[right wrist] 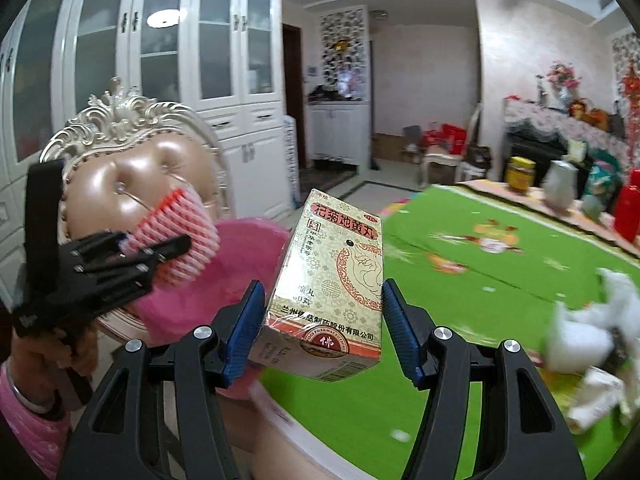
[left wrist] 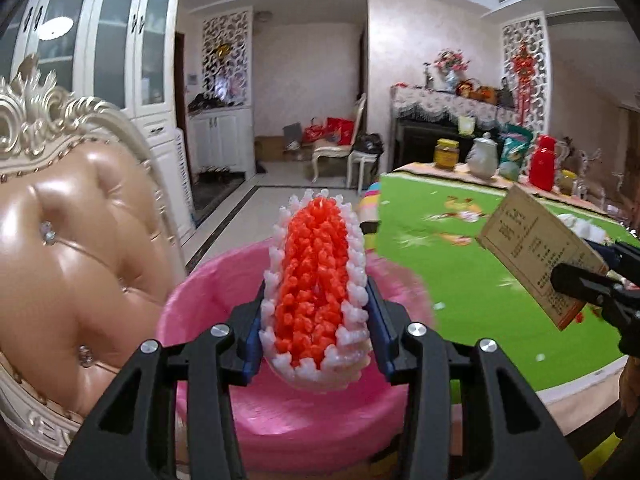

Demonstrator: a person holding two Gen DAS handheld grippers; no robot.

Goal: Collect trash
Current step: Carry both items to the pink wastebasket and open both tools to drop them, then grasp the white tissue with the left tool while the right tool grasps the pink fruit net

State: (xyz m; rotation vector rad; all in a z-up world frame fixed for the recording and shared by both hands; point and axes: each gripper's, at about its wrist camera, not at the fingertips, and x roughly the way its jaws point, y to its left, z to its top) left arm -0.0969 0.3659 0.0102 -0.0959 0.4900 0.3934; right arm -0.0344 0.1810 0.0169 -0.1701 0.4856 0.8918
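I count two grippers: left gripper [left wrist: 316,320], right gripper [right wrist: 324,332]. One scrub brush [left wrist: 316,280] with red and white bristles, one printed medicine box [right wrist: 332,280], one pink-lined bin [left wrist: 288,420]. One padded chair [left wrist: 72,248] close by, one more chair [left wrist: 340,148] across the room. On the green tablecloth [left wrist: 460,280]: one yellow jar [left wrist: 447,153], one white teapot [left wrist: 482,158], one red flask [left wrist: 543,164]. Crumpled white tissue [right wrist: 592,328] pieces: blurred, can't count.

A home dining room: ornate tufted chair [left wrist: 76,240], white glass-door cabinets [right wrist: 172,40], tablecloth-covered table [left wrist: 460,280] (bright green).
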